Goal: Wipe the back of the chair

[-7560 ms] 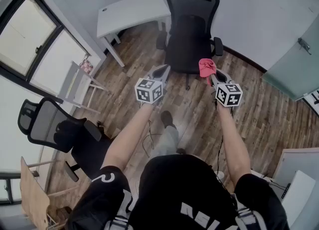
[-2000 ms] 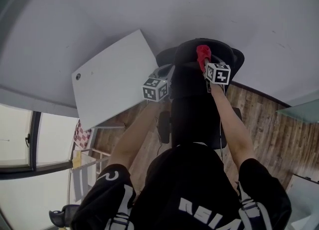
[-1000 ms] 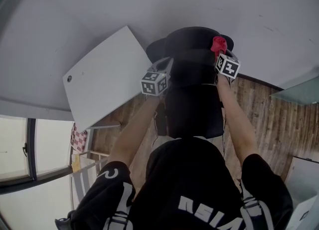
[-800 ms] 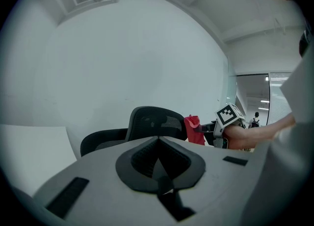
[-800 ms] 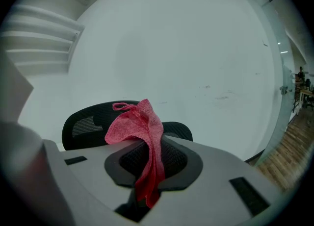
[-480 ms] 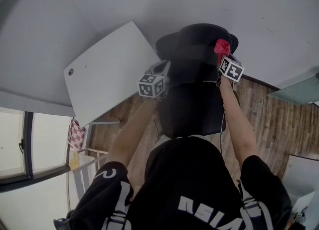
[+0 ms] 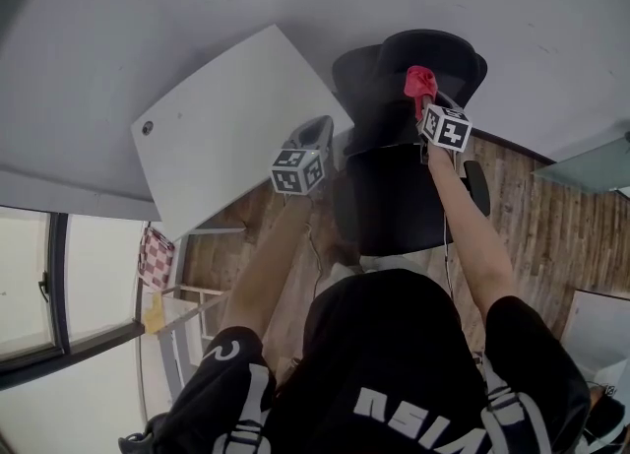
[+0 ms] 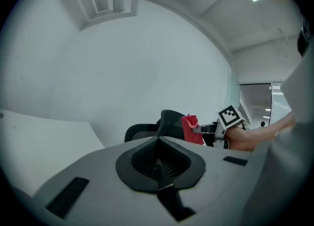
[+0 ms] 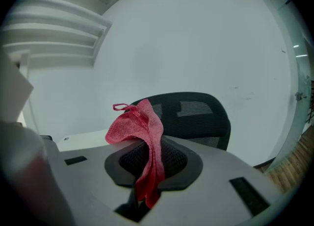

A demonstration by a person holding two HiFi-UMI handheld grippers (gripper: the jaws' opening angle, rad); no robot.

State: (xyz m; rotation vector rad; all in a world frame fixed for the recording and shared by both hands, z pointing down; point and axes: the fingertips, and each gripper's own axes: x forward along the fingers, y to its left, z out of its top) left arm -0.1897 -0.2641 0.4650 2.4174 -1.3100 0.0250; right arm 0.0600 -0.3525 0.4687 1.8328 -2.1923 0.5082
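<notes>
1. White wall [image 7: 197,9] is backing the upright black chair [image 7: 394,196].
2. I'm clamping the red cloth [image 7: 418,80] in the right gripper [image 7: 423,105], its length pointing at the headrest [image 7: 448,48].
3. Left gripper [image 7: 313,132] is hovering, jaws together.

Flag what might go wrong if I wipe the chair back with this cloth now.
1. The right gripper pinches only a thin fold of the red cloth. Most of it flops loose, so dragging across the chair's mesh back could pull it out.
2. The left gripper is shut on nothing, clear of the chair, so the chair may shift under pressure.
</notes>
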